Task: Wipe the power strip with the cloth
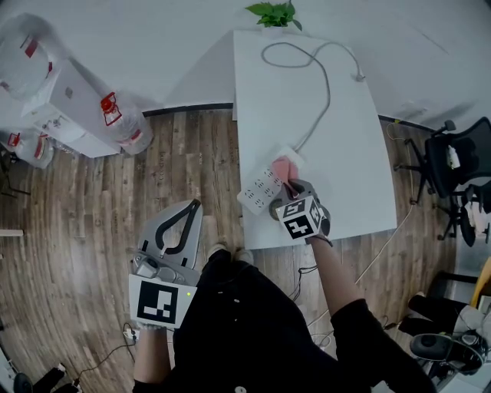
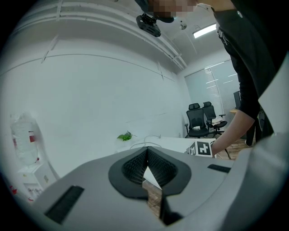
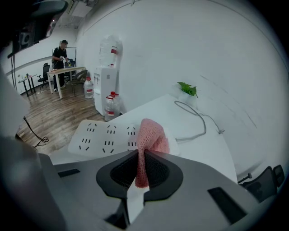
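A white power strip lies near the front left corner of the white table, its grey cable running to the far end. My right gripper is shut on a pink cloth, which hangs over the strip's cable end. My left gripper is held off the table to the left, above the wooden floor, its jaws shut with nothing between them.
A green plant stands at the table's far end. A water dispenser with spare bottles stands at the left. Black office chairs and loose cables are at the right.
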